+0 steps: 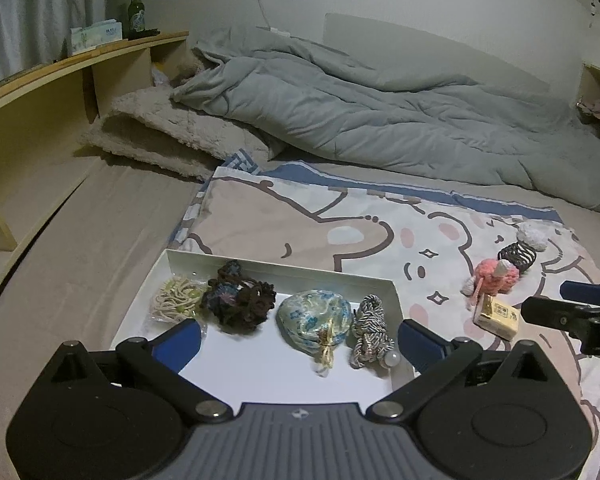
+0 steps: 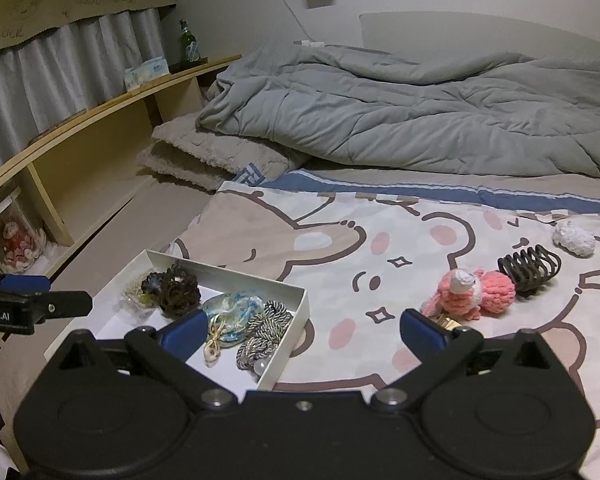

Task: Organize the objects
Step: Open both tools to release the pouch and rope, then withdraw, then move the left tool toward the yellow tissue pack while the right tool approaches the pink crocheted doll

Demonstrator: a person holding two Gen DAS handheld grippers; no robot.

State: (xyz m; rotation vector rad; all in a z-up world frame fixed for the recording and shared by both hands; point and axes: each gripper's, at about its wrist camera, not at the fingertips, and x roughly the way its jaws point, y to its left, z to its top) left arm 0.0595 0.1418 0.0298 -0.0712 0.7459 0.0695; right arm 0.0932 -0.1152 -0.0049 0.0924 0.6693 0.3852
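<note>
- Your right gripper (image 2: 300,330) stands with its jaws spread fully apart and nothing between them. It hangs over the bedspread, between the white tray (image 2: 288,312) on its left and the loose items on its right.
- Your left gripper (image 1: 300,338) is likewise wide apart and empty, poised over the near end of the tray, where the braided cord (image 1: 370,330) and brocade pouch (image 1: 314,320) lie just ahead of its fingers.
- Still outside the tray: a small yellow box (image 1: 496,316) just beside the right finger (image 2: 422,330) of your right gripper (largely hidden behind that finger in the right view), the pink crocheted toy (image 2: 476,292) touching it, the dark claw hair clip (image 2: 530,268) just beyond, and a white knitted piece (image 2: 574,238) farther off.
- Risk: the box and the toy touch, so a grab at one is likely to drag or snag the other.
- Risk: the yarn toy is soft and may deform or slip from a shallow pinch.
- Risk: the tray is already crowded along its far wall with hair ties (image 1: 176,300) and a dark scrunchie (image 1: 240,300). A careless drop could land on the rim or tip the light tray on the soft bedding.
</note>
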